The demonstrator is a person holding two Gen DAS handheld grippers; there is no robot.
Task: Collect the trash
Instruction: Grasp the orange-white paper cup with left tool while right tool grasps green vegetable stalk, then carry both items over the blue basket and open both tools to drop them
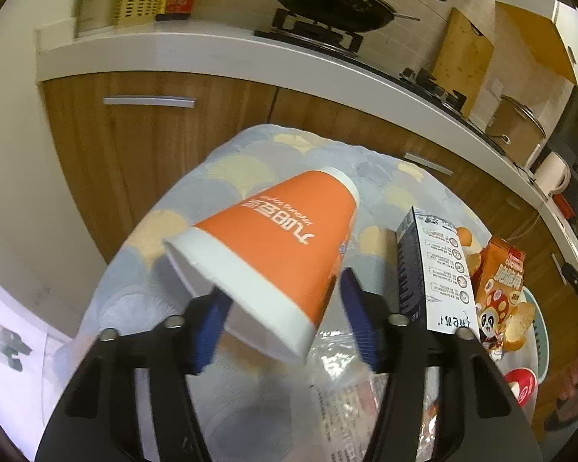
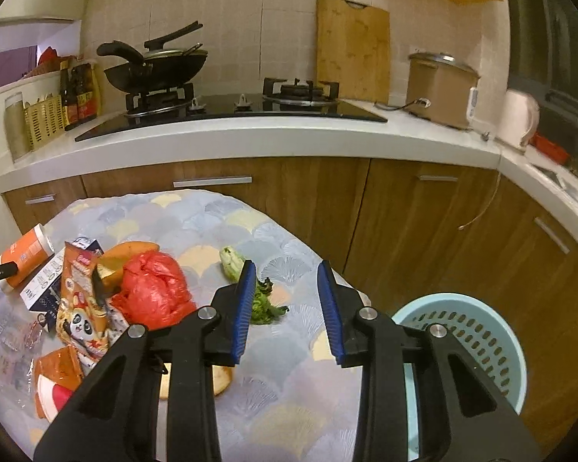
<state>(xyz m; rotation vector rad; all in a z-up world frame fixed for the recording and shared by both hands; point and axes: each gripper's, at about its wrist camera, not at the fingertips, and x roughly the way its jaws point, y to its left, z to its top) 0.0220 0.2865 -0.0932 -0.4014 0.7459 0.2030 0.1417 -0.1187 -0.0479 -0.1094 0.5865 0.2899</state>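
left gripper (image 1: pixel 285 323) spread around tilted orange paper cup (image 1: pixel 273 246), grip unclear, right gripper (image 2: pixel 287 312) open above scalloped tablecloth (image 2: pixel 289 385), beside blue basket (image 2: pixel 478 331)

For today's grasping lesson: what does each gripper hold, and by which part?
Left gripper holds the orange cup near its open rim. Right gripper is open and holds nothing.

Orange paper cup (image 1: pixel 277 246), white rim and base, white lettering; tipped on its side, mouth toward the left wrist camera. Blue-and-white carton (image 1: pixel 431 269) upright just right of it. Orange snack bag (image 2: pixel 83 300) with panda print, crumpled, leaning against carton. Red plastic bag (image 2: pixel 154 288), bunched, beside the snack bag. Green vegetable scraps (image 2: pixel 264 300) on patterned tablecloth (image 2: pixel 289 404). Light-blue perforated basket (image 2: pixel 478 342) off the table's right edge, lower down.
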